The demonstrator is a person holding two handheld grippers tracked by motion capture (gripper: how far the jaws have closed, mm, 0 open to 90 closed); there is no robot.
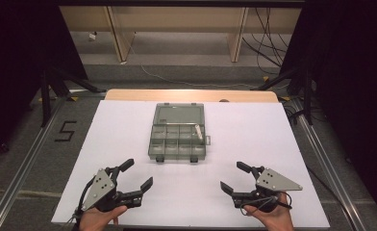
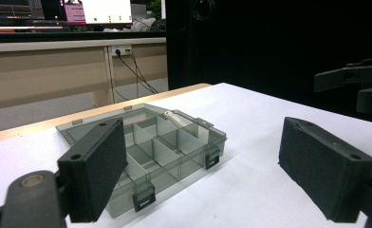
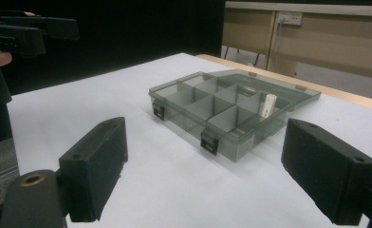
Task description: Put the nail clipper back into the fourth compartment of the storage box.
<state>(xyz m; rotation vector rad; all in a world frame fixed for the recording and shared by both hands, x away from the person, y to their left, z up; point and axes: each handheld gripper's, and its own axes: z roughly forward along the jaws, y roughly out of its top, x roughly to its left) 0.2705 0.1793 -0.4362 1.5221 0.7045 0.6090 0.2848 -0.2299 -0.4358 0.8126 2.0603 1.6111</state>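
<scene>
You're in a lab: black curtains (image 1: 13, 48) flank the white-covered table (image 1: 129, 144), loose cables (image 1: 266, 43) on the far floor, monitors (image 2: 98, 10) behind.

One compartment box (image 1: 178, 137), one white piece (image 1: 199, 132) inside it, two grippers, and one table (image 1: 254, 139).

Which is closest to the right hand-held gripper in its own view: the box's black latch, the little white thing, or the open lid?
1. Black latch, on the box's near wall.
2. White thing, inside a right-hand compartment.
3. Open lid, lying flat behind the box.
</scene>
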